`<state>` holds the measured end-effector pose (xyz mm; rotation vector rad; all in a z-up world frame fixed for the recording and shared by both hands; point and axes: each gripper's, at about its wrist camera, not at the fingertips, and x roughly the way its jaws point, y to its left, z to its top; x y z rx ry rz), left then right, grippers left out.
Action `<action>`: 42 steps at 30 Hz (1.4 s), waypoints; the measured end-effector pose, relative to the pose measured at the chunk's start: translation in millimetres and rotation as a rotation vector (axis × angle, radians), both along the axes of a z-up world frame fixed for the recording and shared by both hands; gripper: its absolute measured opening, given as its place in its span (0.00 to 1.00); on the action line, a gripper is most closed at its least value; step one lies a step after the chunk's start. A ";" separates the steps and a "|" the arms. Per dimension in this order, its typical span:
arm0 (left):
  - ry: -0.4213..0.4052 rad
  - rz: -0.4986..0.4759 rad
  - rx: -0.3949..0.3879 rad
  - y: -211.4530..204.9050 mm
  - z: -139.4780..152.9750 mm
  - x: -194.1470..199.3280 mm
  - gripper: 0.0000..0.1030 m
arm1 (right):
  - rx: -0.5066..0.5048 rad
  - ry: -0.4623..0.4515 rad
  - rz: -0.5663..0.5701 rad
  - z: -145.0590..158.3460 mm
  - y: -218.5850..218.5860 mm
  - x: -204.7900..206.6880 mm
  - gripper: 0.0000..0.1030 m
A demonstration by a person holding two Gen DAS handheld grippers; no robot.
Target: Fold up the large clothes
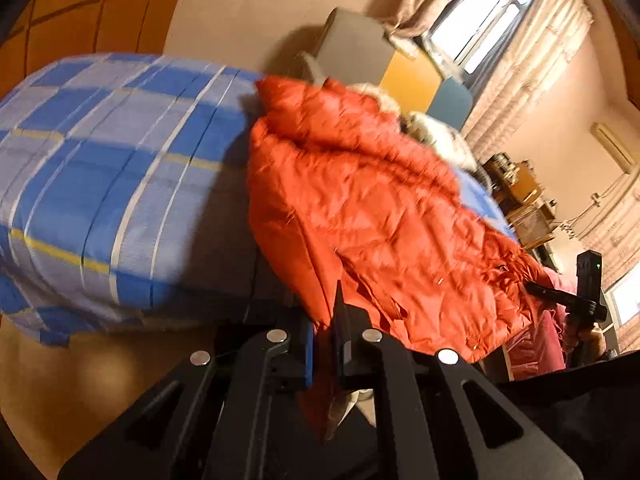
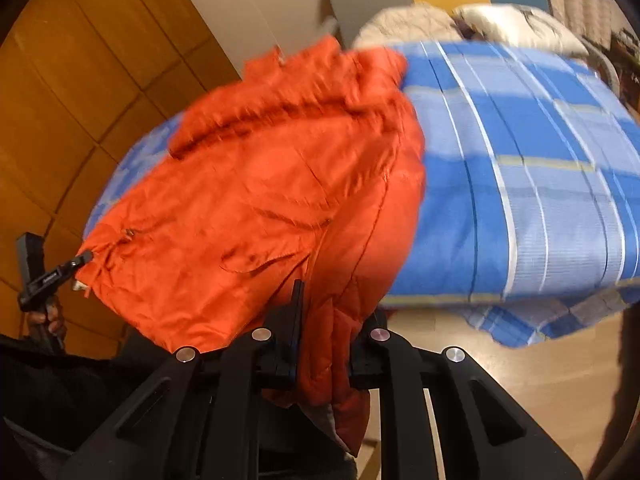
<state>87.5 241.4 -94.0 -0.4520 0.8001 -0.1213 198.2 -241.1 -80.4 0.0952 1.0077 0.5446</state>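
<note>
Left wrist cam: my left gripper (image 1: pixel 326 344) has its fingers pinched tight on the near hem of the orange puffer jacket (image 1: pixel 360 200), fabric bunched in the narrow gap and hanging below the jaws. Right wrist cam shows the same on the other side: right gripper (image 2: pixel 324 344) clamped on a thicker wad of the hem, quilted layers squeezed between the fingers. Each cam also picks up the other gripper out at the far hem corner w/ a hand on its handle. Jacket lies across the bed w/ the blue plaid sheet (image 1: pixel 100 152), collar end away from me toward the wall, bottom edge off the near edge of the bed and in both grips. Pale fluffy item beside the collar, maybe fur hood trim or another garment (image 2: pixel 420 24), can't tell. Both frames motion-blurred. Progress, my read: early. Jacket is spread roughly flat but wrinkled, sleeves not clearly tucked, no clean fold line visible. Hem grab is done; still to do is carrying the hem over toward the collar for the lengthwise fold, then prob. a second fold and flattening. Puffy slick fabric, so expect it to spring back and slip if grip loosens.
</note>
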 end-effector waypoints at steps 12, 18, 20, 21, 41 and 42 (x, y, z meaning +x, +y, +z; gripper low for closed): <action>-0.148 0.012 -0.062 20.5 48.6 49.4 0.06 | 0.079 -0.138 -0.061 54.0 16.4 65.0 0.12; -0.158 0.029 -0.046 29.8 57.0 98.4 0.06 | 0.086 -0.147 -0.098 57.5 24.1 113.7 0.12; -0.153 0.048 -0.056 35.8 57.9 118.3 0.06 | 0.086 -0.146 -0.112 56.1 27.3 135.2 0.12; -0.151 0.053 -0.060 38.0 58.5 125.0 0.06 | 0.087 -0.142 -0.118 54.8 28.3 144.6 0.12; 0.090 0.162 0.023 57.2 7.3 284.4 0.11 | 0.092 0.059 -0.247 -4.2 45.7 268.3 0.20; 0.101 0.164 0.024 57.3 6.1 287.4 0.11 | 0.114 0.069 -0.251 -4.6 44.7 270.8 0.23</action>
